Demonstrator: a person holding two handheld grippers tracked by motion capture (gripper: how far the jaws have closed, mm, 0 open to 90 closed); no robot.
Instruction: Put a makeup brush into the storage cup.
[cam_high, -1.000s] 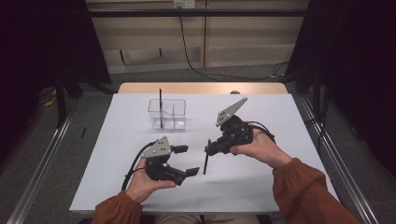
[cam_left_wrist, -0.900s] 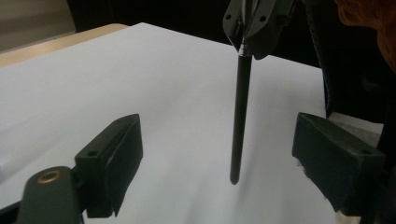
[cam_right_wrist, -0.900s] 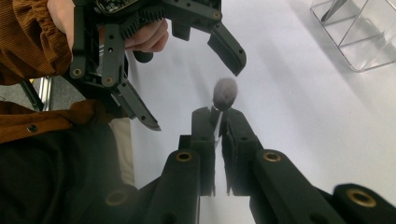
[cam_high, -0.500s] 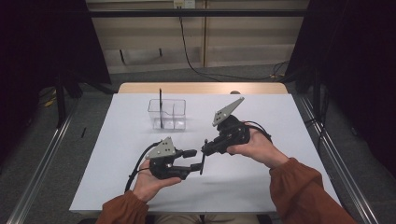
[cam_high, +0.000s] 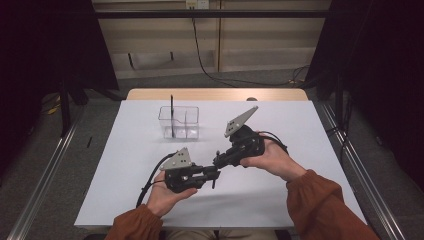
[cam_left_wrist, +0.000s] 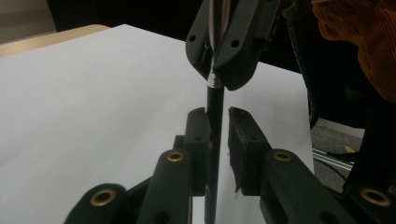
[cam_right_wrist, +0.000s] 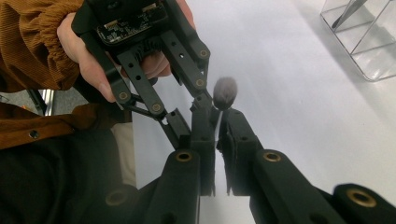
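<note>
Tool (cam_left_wrist: 215, 140) gripping slim black brush (cam_left_wrist: 214, 121), silver ferrule, soft grey tuft

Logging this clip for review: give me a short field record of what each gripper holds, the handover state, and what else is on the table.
held item: thin black makeup brush with silver ferrule
right gripper: shut on the brush
left gripper: jaws have just been closing; brush handle between them, pads at the handle
handover: both grippers on the brush, above the white table cover
container: clear plastic divided box, one dark brush standing in it
</note>
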